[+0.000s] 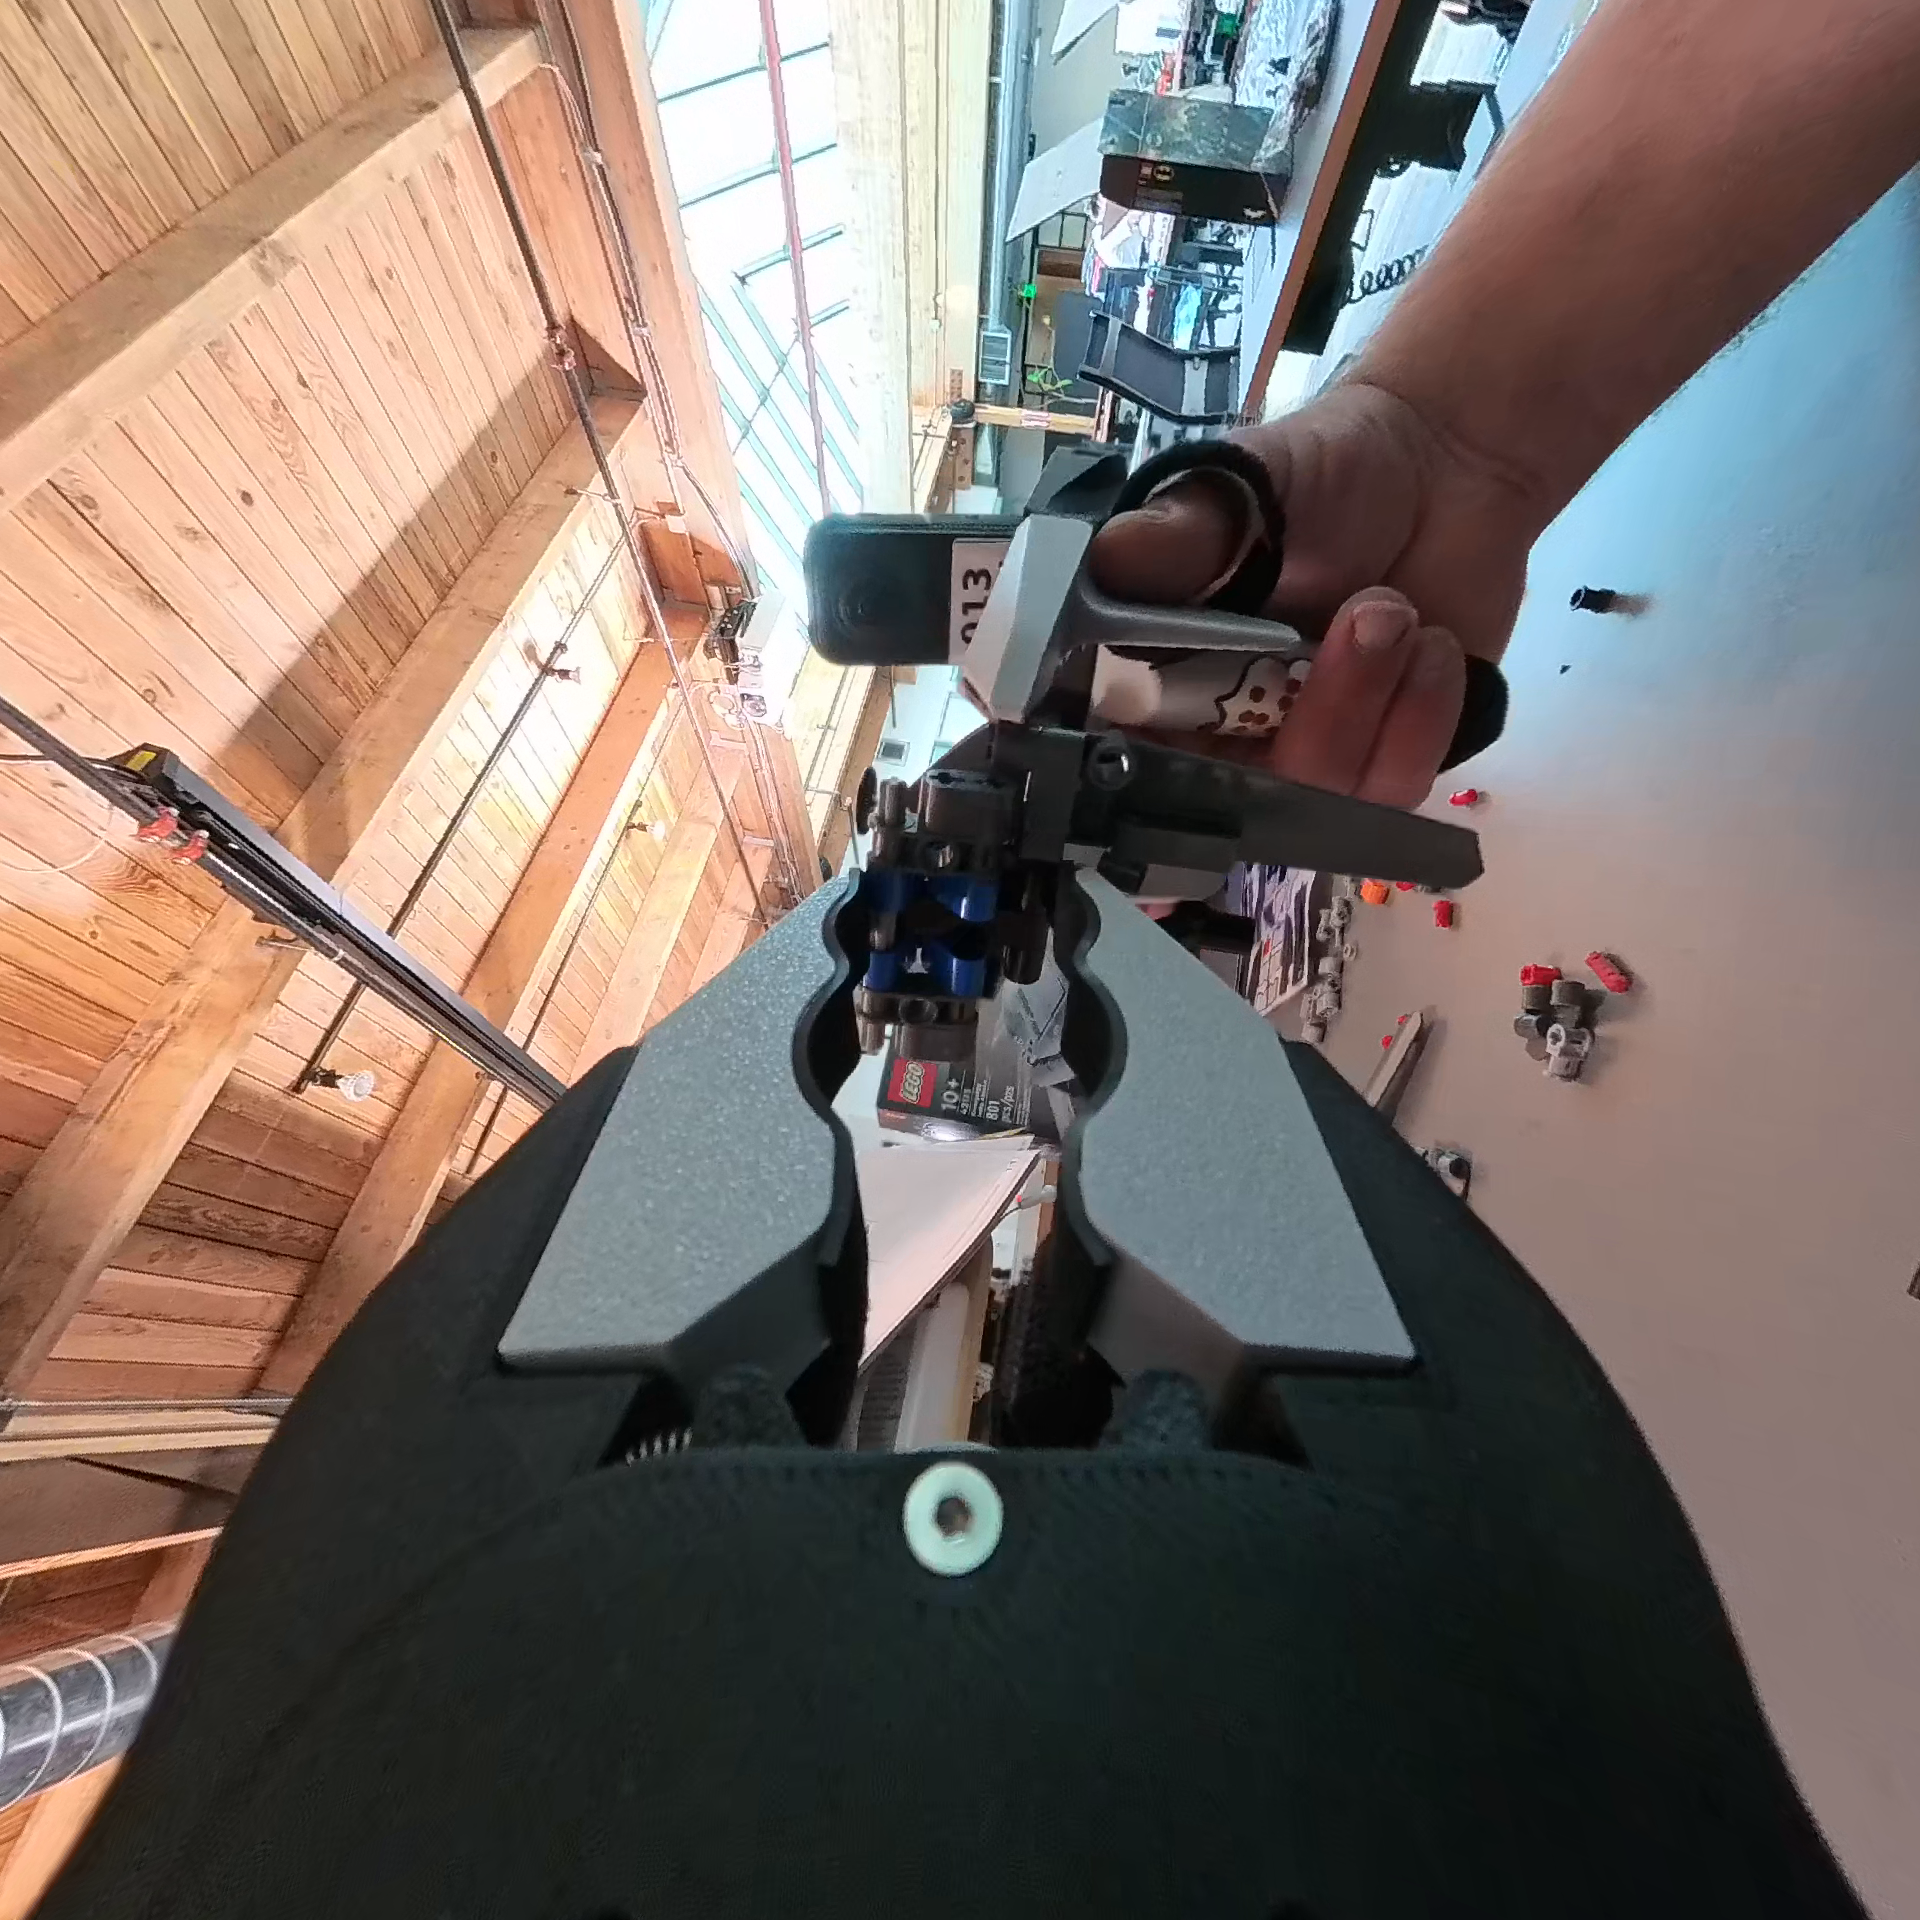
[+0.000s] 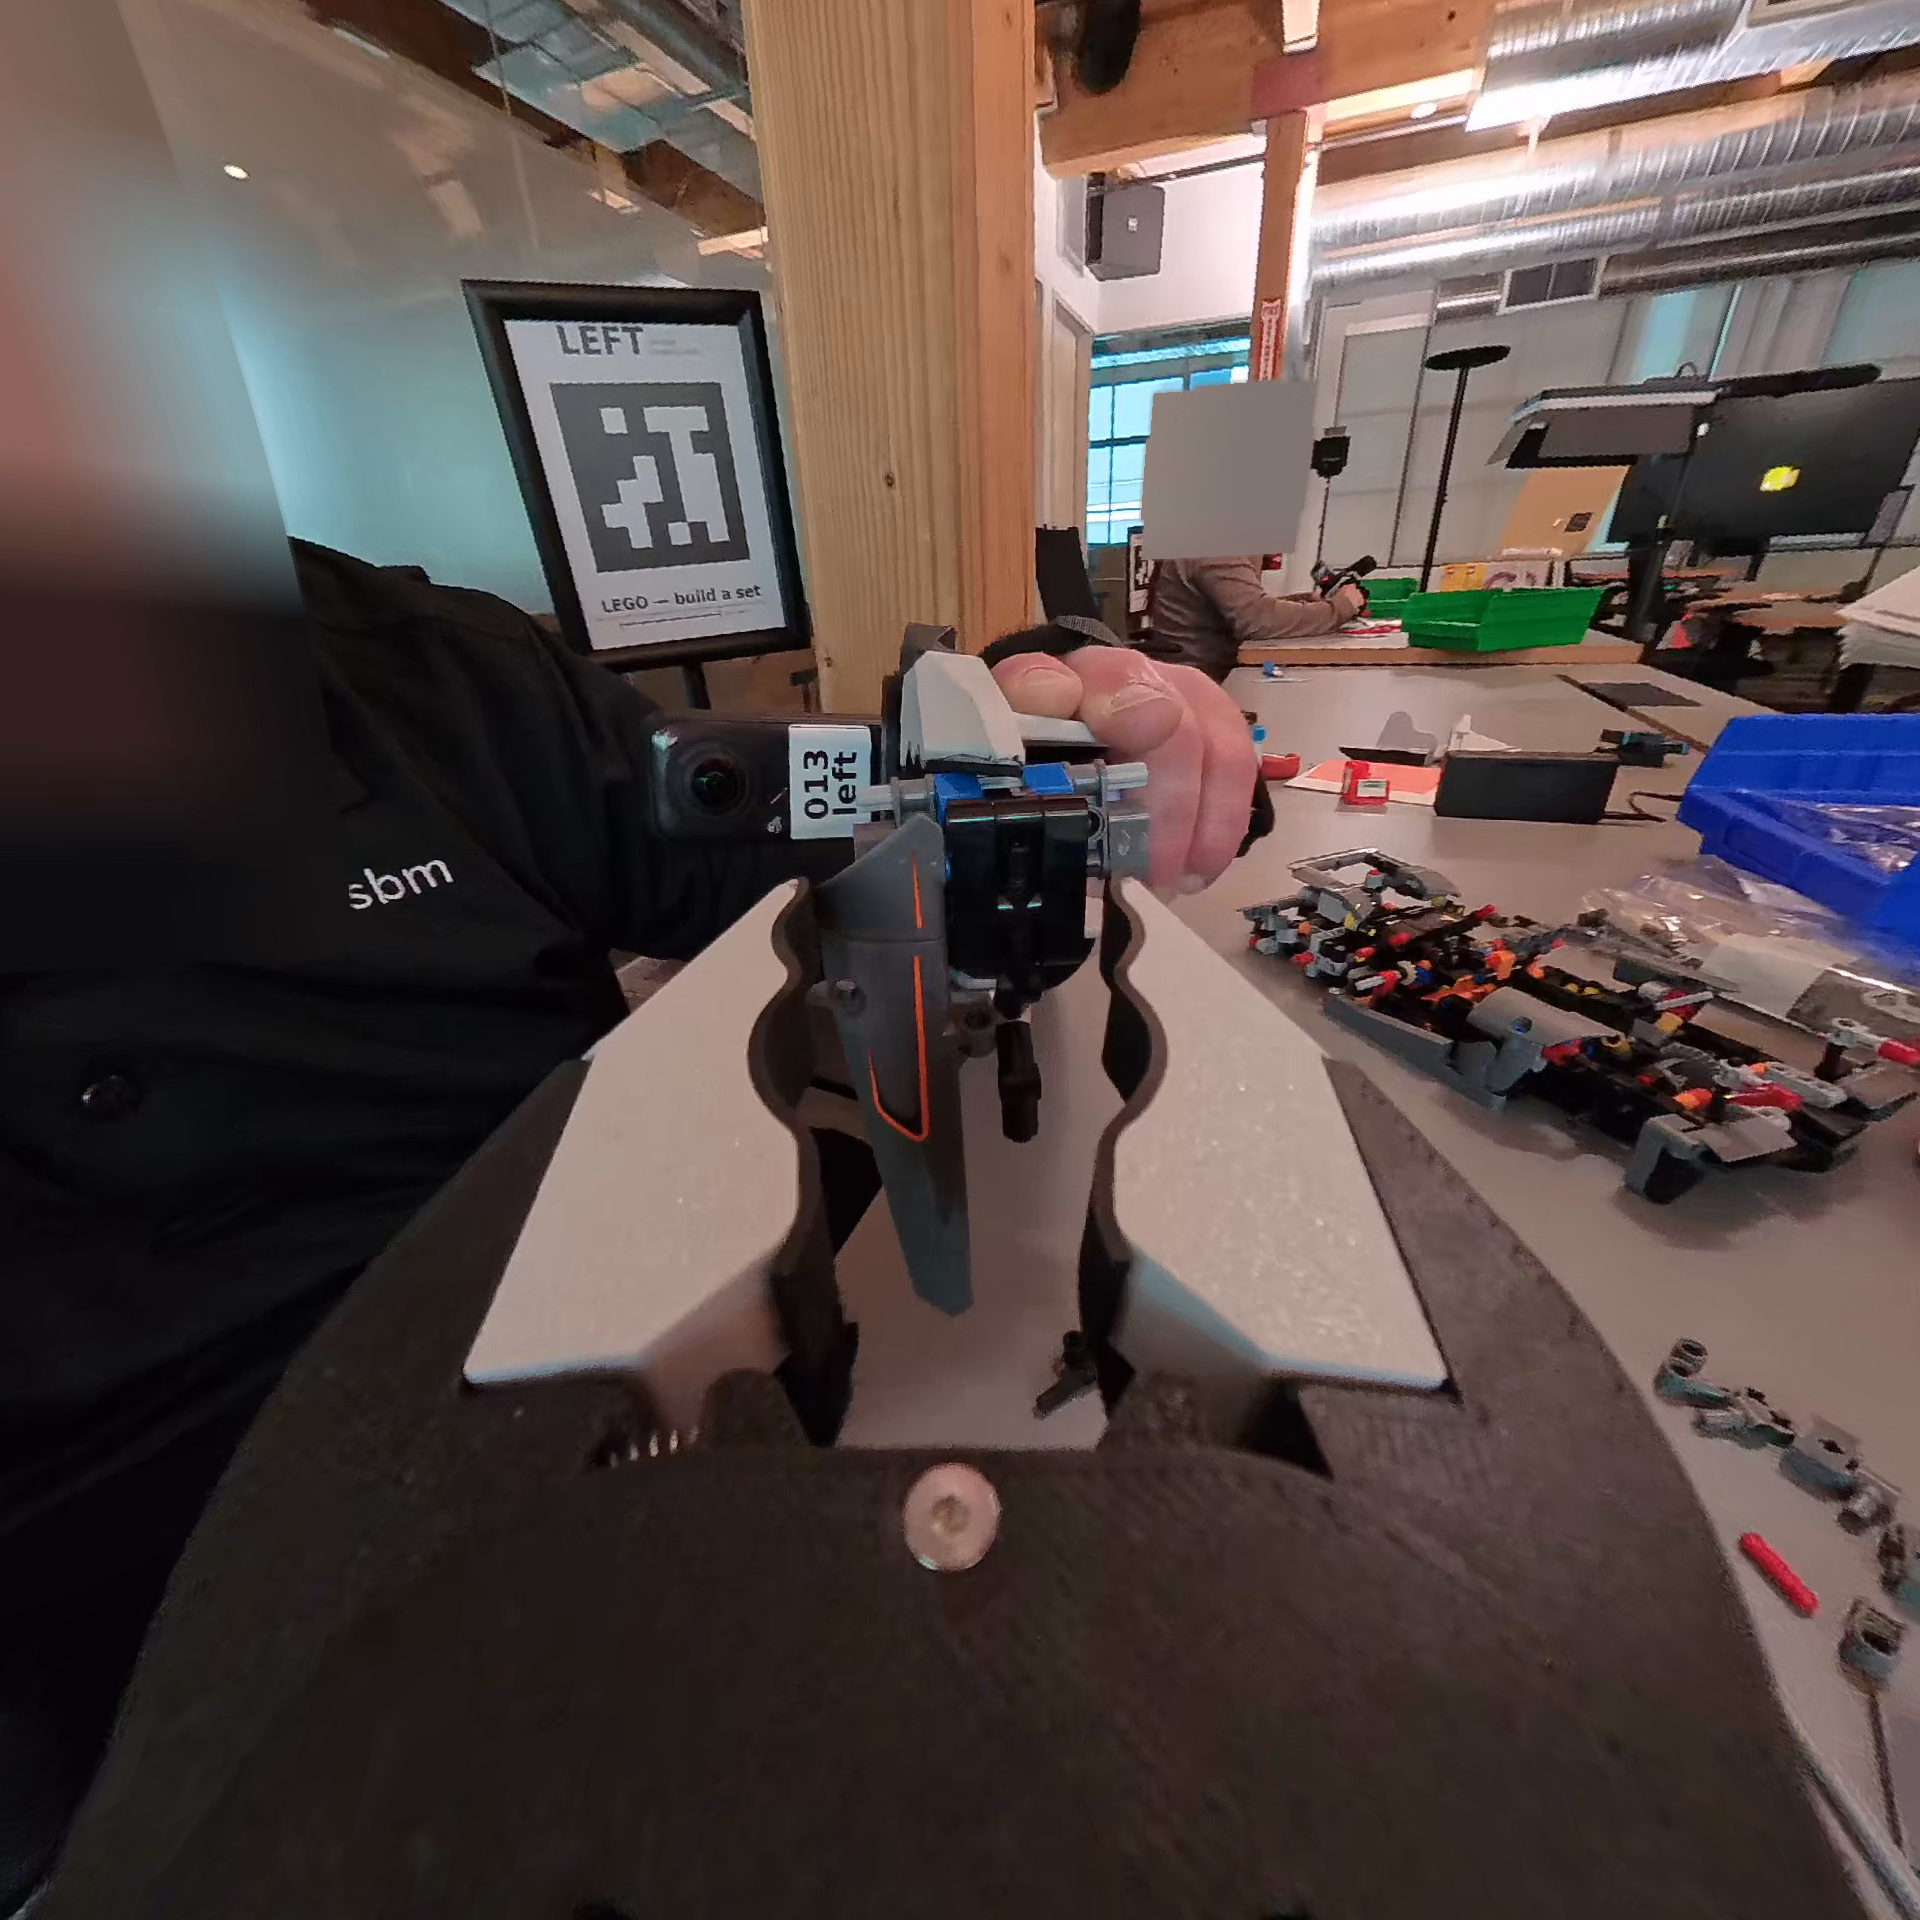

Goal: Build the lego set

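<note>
The left gripper (image 1: 951, 935) is closed around a small black-and-blue Lego sub-assembly (image 1: 940, 940), held in the air above the pale grey bench (image 1: 1714, 1039). The right gripper (image 2: 951, 935) meets it from the opposite side; its grey fingers (image 2: 1236, 1122) flank the same sub-assembly and a dark grey wing-shaped panel with orange stripes (image 2: 904, 1039), though whether they actually pinch it is hard to tell. A long, part-built Lego chassis (image 2: 1558, 1029) lies toward the bench's right edge, with loose grey and red pieces (image 2: 1787, 1475) nearer.
</note>
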Available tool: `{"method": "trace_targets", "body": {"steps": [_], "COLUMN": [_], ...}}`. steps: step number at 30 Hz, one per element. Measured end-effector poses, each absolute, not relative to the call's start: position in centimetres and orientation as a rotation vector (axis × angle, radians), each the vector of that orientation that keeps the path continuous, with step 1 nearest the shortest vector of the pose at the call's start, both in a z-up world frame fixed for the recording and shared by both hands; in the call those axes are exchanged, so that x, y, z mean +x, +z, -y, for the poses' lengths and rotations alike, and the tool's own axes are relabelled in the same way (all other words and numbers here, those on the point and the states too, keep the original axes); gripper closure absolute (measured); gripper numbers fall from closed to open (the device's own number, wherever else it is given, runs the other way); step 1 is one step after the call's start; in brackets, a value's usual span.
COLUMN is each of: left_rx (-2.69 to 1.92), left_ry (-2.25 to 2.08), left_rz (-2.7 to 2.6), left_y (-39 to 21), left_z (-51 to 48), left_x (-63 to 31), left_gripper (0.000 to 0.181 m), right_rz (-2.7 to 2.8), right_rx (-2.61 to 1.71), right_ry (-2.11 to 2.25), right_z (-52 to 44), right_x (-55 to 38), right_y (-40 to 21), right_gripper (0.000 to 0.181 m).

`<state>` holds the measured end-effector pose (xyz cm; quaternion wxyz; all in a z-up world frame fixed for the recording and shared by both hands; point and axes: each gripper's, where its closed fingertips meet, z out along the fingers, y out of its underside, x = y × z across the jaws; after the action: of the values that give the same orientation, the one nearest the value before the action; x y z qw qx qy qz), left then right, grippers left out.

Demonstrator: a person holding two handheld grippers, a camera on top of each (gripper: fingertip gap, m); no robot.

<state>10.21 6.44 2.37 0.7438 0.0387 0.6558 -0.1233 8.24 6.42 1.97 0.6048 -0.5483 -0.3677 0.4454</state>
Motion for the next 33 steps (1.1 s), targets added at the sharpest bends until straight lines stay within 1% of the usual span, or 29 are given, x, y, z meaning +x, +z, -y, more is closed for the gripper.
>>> {"method": "trace_targets", "body": {"steps": [2,33], "left_rx": [0.086,0.153], "left_ry": [-0.274,-0.225], "left_rz": [-1.438,-1.467], "left_y": [2.35,1.7], "left_z": [-6.42,-5.76], "left_x": [10.18,9.78], "left_gripper": [0.149,0.149], "right_rz": [0.859,0.926], "right_rx": [-1.265,-1.276], "right_ry": [1.024,1.046], "right_z": [-6.34,-5.75], "right_x": [8.16,7.8], "right_y": [1.93,1.25], "right_gripper": [0.133,0.134]}}
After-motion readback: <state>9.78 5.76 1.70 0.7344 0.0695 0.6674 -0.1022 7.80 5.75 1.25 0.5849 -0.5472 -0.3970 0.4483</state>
